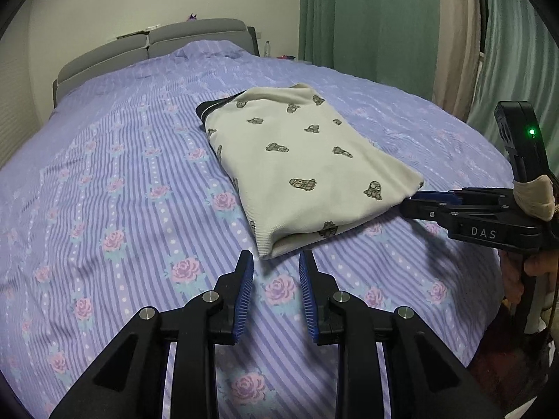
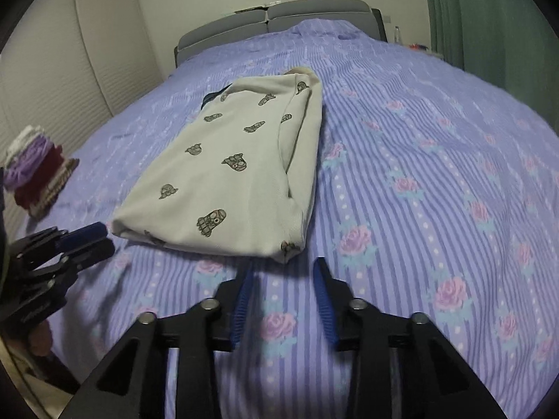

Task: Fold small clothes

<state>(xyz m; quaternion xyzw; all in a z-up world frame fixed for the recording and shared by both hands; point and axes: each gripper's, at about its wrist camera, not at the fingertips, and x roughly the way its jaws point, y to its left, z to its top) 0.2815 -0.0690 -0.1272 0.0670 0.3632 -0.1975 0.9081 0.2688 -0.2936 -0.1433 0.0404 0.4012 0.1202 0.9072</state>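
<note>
Cloth in a cream colour, a small garment (image 1: 297, 167) printed with grey figures, lies folded into a long pad on the bed (image 1: 104, 181), centre of the cover. Left claw (image 1: 276, 262) hovers at its 6 o'clock corner, right claw (image 2: 284, 267) at the other near corner; both stand partly open, holding nothing. Next fold likely wants both corners pinched evenly and lifted together. No containers show; a stack of folded clothes (image 2: 35, 171) sits at 9 o'clock.

Grey headboard (image 1: 195, 33), green curtain (image 1: 367, 17), water bottle (image 1: 267, 49) beside the headboard.
</note>
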